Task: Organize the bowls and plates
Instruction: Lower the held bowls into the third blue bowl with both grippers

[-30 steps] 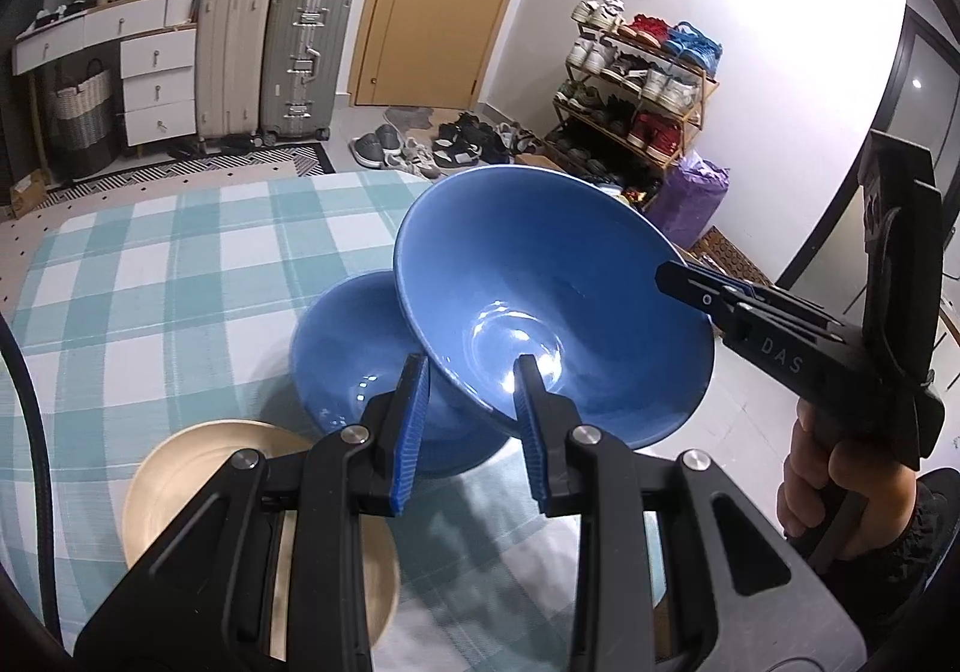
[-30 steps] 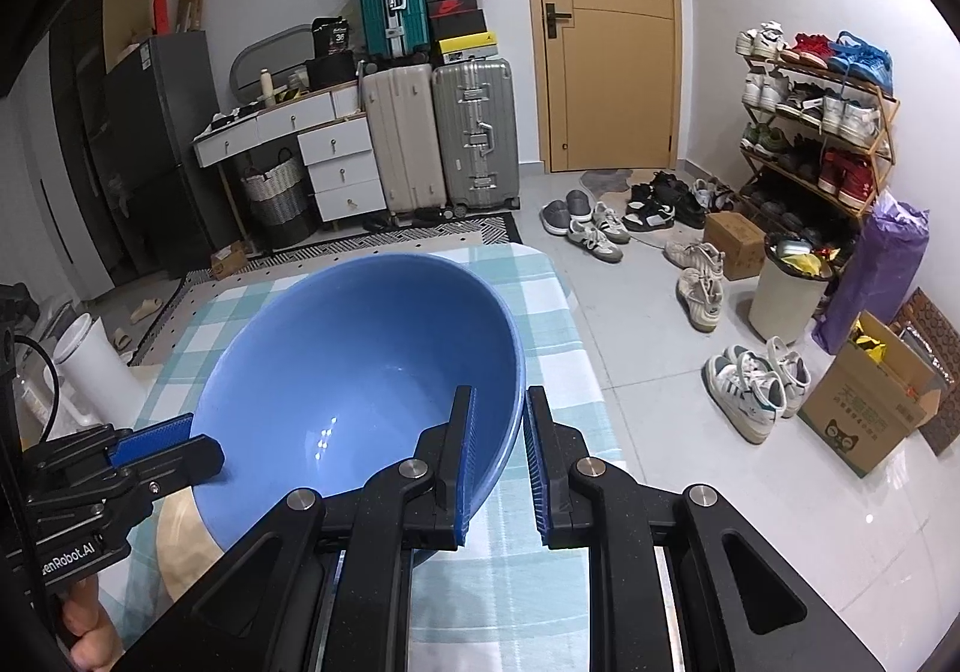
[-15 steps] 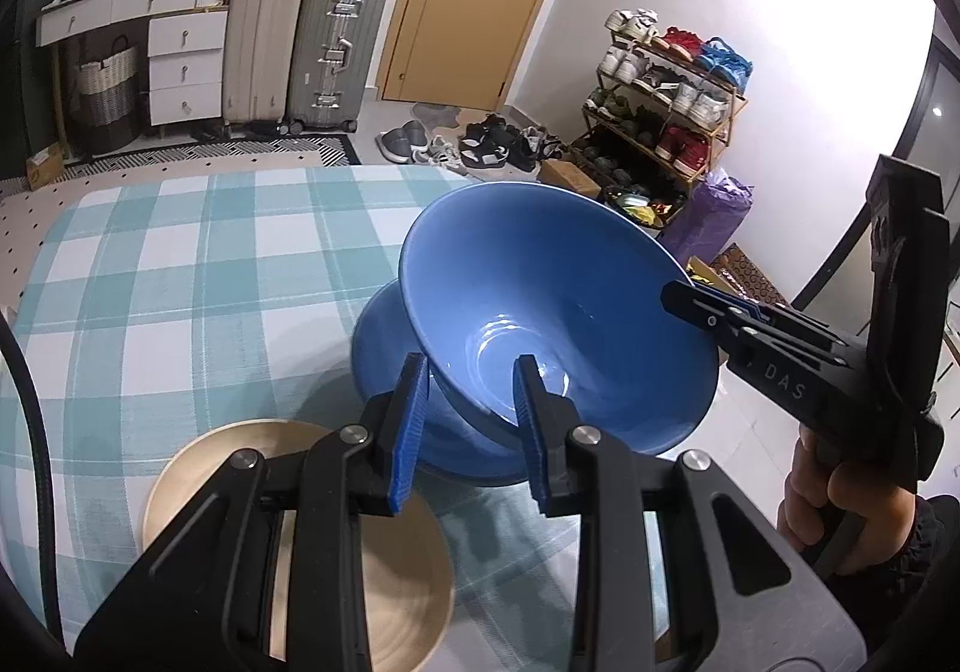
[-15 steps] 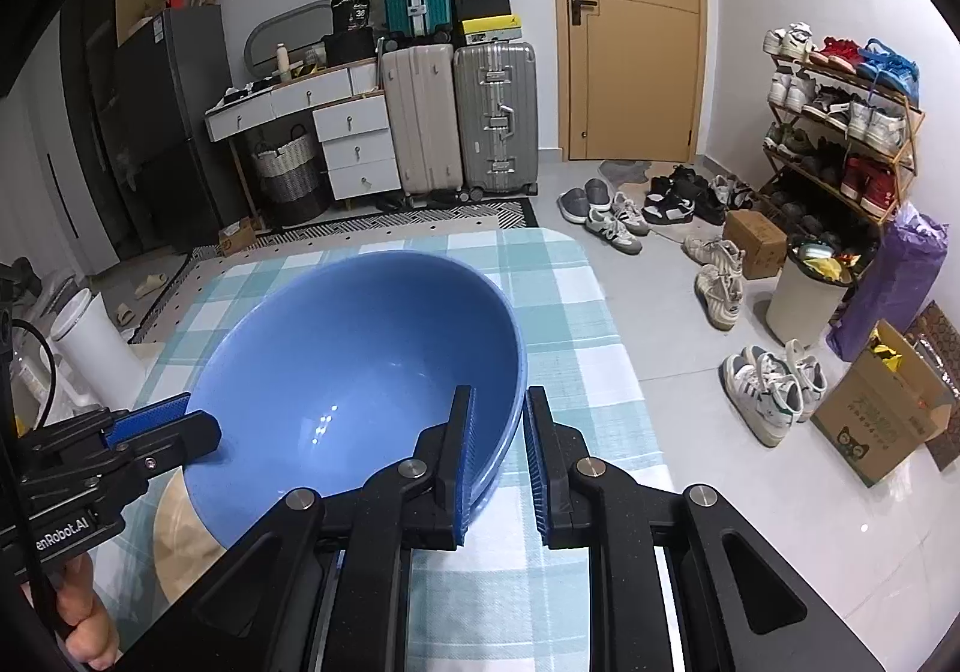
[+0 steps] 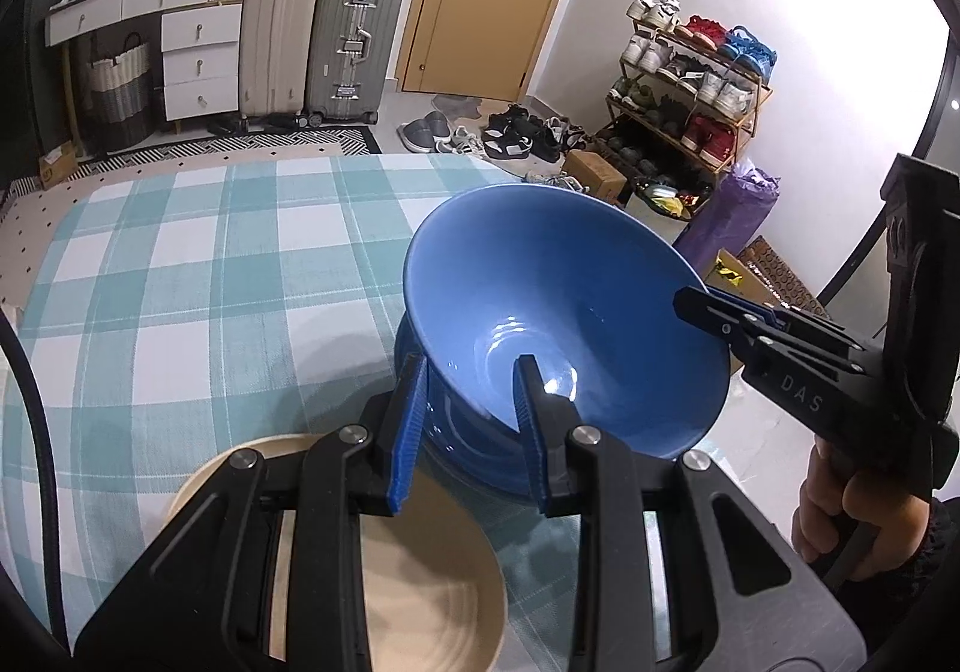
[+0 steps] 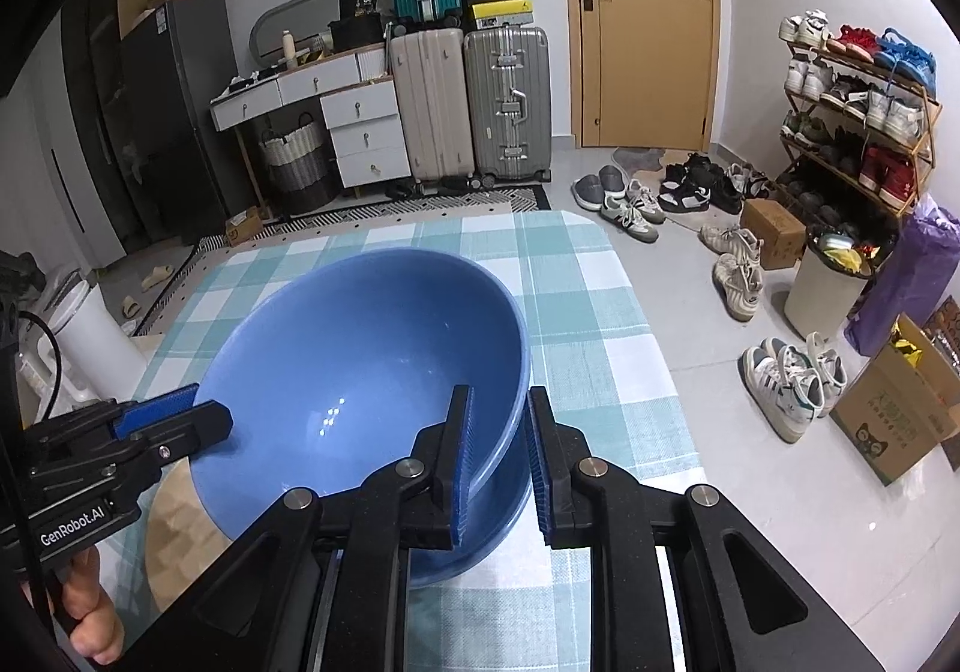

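Observation:
Both grippers hold a large blue bowl (image 5: 558, 312) by opposite sides of its rim. My left gripper (image 5: 471, 372) is shut on the near rim in the left wrist view. On the far right of that view the right gripper's fingers (image 5: 714, 312) clamp the other side. In the right wrist view my right gripper (image 6: 498, 402) is shut on the bowl (image 6: 360, 366). The held bowl sits tilted in a second blue bowl (image 5: 456, 450) on the checked tablecloth (image 5: 210, 282); that lower bowl's wall (image 6: 474, 546) shows under my right fingers. A beige plate (image 5: 420, 594) lies beside them.
The table's right edge (image 6: 654, 348) drops to a tiled floor with loose shoes (image 6: 786, 384), a cardboard box (image 6: 894, 420) and a bin (image 6: 822, 282). A shoe rack (image 5: 690, 90), suitcases (image 5: 354, 42) and drawers (image 5: 198, 60) stand beyond the table.
Both grippers have carried the held bowl down and across the table. It hung beside and above the second blue bowl; now it rests in it. The beige plate looks nearer.

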